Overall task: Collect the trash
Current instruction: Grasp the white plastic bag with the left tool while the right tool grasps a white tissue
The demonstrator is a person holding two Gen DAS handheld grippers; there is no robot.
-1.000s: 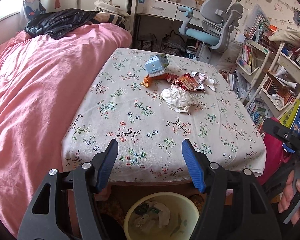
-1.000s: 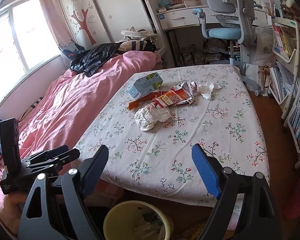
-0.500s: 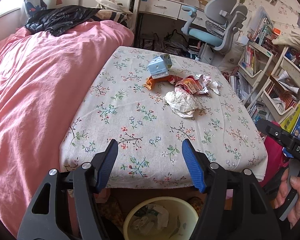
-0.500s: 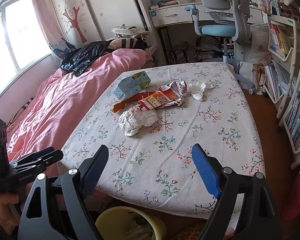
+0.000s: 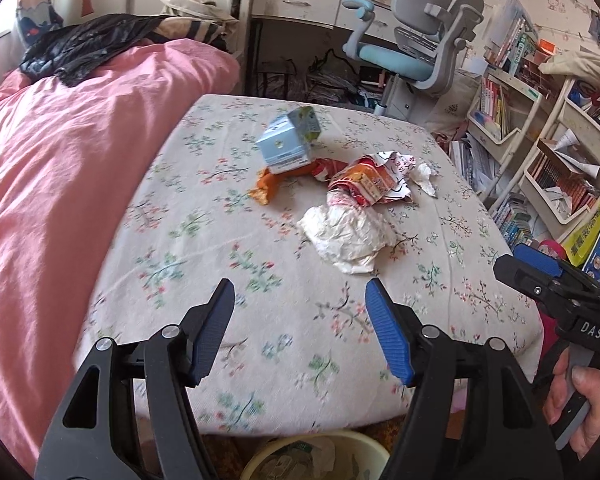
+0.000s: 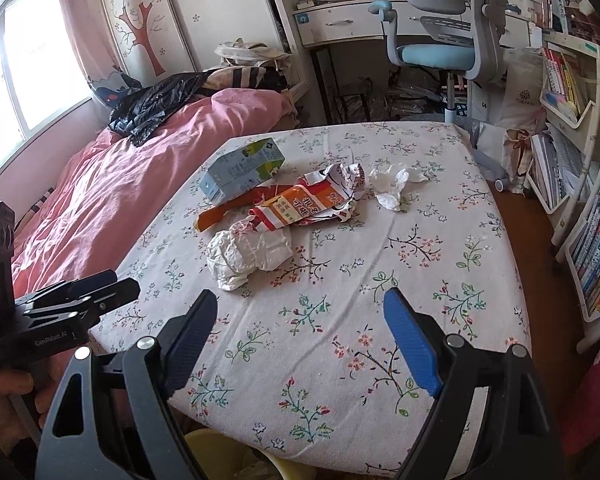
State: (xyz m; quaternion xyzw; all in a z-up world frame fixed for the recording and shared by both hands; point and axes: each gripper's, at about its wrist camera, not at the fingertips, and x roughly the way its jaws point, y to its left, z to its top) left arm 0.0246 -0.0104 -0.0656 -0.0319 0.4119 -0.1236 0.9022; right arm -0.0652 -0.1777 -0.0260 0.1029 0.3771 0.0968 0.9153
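Desk [image 6: 440, 208] with floral cloth carries the trash in a loose cluster toward its far half.

Items found, right wrist view: a crumpled white paper ball [image 6: 246, 254] nearest the camera; a torn red-and-orange snack wrapper [image 6: 308, 204] touching it at its 1 o'clock; a light blue carton [image 6: 240, 170] lying on its side at 11 o'clock of the wrapper, resting on an orange wrapper strip [image 6: 224, 212]; a crumpled white tissue [image 6: 394, 184] just beside the wrapper at its 3 o'clock.

Left gripper [image 5: 300, 320]: jaws are opening, nothing between them, no contact with any item. It hangs over the near part of the desk, with the paper ball [image 5: 346, 236] at 12 o'clock beyond the tips, apart from them.

Right gripper [image 6: 300, 320]: jaws spread wide, empty, above bare cloth at the near part of the desk.

A pale yellow bin [image 5: 376, 446] sits below the near desk edge at 6 o'clock, holding crumpled waste. A pink bed [image 6: 140, 184] adjoins the desk at 9 o'clock.
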